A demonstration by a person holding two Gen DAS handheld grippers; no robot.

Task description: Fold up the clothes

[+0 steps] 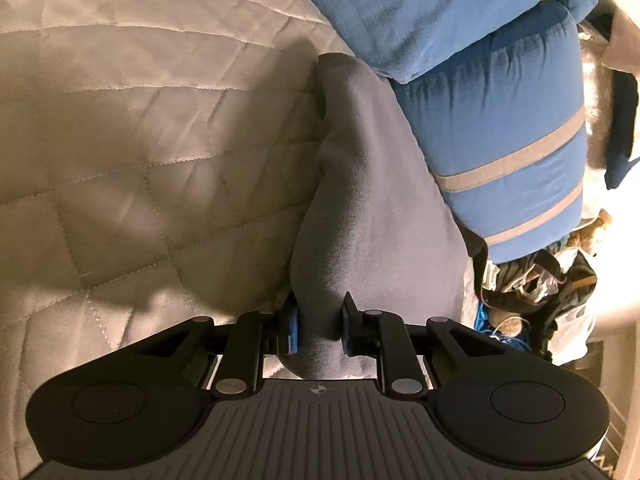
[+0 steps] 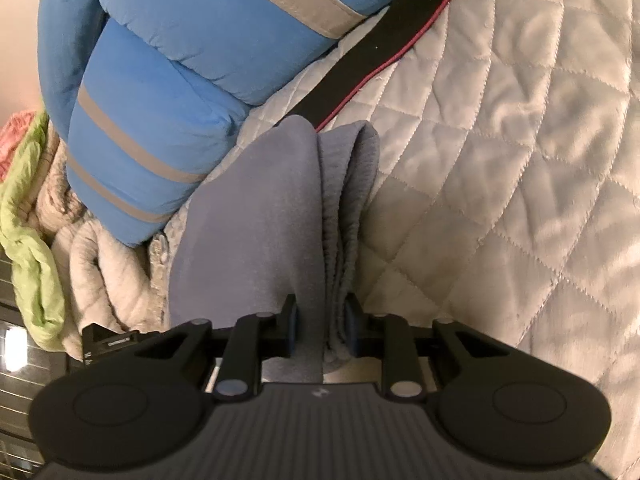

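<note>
A beige diamond-quilted bedspread (image 1: 120,140) carries a folded blue padded blanket with grey stripes (image 2: 192,92). Beside it lies the bunched grey fleece garment (image 1: 360,184), each end pinched between the nearly closed jaws of the left gripper (image 1: 320,326) and right gripper (image 2: 321,326).

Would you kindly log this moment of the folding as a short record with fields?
surface: quilted beige bedspread
garment: grey garment, bunched in folds
left gripper: shut on grey garment
right gripper: shut on grey garment's gathered edge
nearby: folded blue quilt with grey stripes beside the garment
also: black strap with red edging on the bedspread
</note>
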